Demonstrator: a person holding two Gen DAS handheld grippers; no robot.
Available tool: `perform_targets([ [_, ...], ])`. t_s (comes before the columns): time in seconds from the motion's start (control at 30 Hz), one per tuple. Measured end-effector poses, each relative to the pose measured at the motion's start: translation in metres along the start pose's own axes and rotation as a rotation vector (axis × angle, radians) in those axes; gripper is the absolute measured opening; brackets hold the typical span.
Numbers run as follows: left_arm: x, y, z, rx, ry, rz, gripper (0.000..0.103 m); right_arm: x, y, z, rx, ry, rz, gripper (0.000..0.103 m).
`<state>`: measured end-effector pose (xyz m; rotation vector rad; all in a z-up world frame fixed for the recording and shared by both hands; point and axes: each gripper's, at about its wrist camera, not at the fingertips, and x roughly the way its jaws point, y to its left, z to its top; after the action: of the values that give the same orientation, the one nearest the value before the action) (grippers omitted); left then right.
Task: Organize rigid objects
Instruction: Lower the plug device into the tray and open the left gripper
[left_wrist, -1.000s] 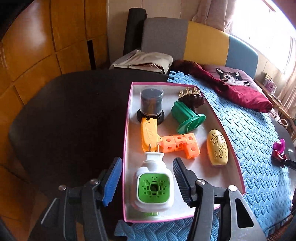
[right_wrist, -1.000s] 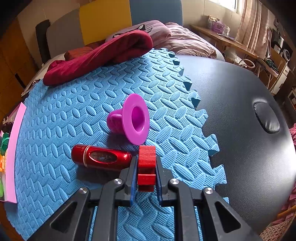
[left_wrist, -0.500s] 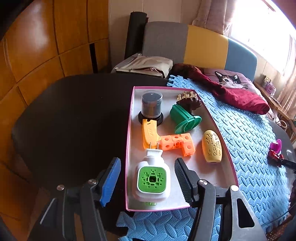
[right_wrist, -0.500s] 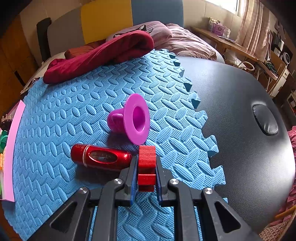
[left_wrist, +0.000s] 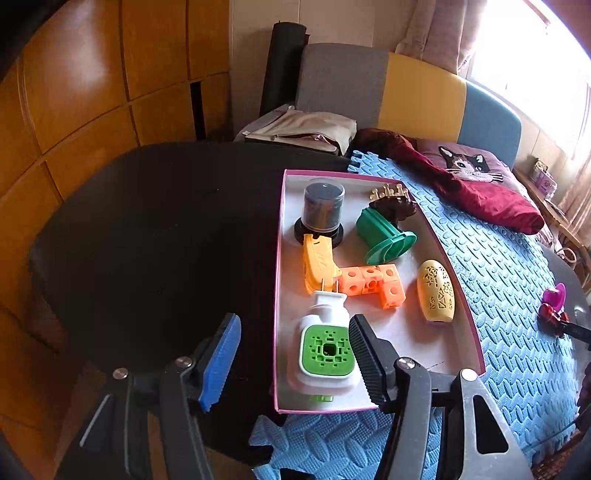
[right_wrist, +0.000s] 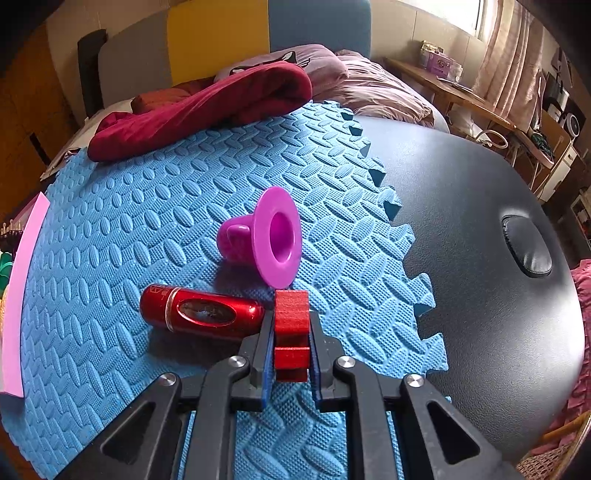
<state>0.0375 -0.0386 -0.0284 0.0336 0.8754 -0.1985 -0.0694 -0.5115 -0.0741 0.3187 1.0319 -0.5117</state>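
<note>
My right gripper (right_wrist: 291, 319) is shut on a small red block (right_wrist: 291, 314), low over the blue foam mat (right_wrist: 147, 229). A red metal cylinder (right_wrist: 201, 313) lies just left of the block, and a purple funnel-shaped piece (right_wrist: 271, 236) lies on its side behind it. My left gripper (left_wrist: 291, 326) stands open above the near end of the pink-rimmed tray (left_wrist: 460, 291). A white plug-in device with a green face (left_wrist: 327, 350) lies in the tray between the fingers, untouched. The tray also holds an orange cube piece (left_wrist: 371, 282), a yellow oval case (left_wrist: 436, 290), a green spool (left_wrist: 384, 234) and a clear-lidded dark jar (left_wrist: 321, 210).
A dark red cloth (right_wrist: 207, 107) lies along the mat's far edge, against a sofa. The black round table (left_wrist: 159, 229) spreads left of the tray and right of the mat (right_wrist: 487, 240). A beige bag (left_wrist: 299, 129) sits at the table's back. Wooden panels line the left wall.
The left gripper has drawn back a little from the tray, so the tray looks smaller and farther. The right gripper and its red block have kept still.
</note>
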Motion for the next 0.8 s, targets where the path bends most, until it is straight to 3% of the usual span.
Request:
perform_targets([
  [0.37,-0.001,0.014,-0.003,-0.033,-0.001,0.0,0.062,-0.001,0.0,0.001,0.0,-0.004,-0.02,0.014],
  [0.6,0.0,0.02,-0.004,-0.049,-0.004,0.007,0.062,-0.044,-0.011,0.012,0.082,-0.14,0.013,0.014],
  [0.7,0.002,0.024,-0.005,-0.061,-0.004,0.01,0.062,-0.065,0.002,0.016,0.058,-0.2,0.084,0.014],
  [0.8,0.002,0.027,-0.005,-0.07,-0.003,0.015,0.062,-0.08,0.029,0.018,0.011,-0.208,0.226,0.014],
])
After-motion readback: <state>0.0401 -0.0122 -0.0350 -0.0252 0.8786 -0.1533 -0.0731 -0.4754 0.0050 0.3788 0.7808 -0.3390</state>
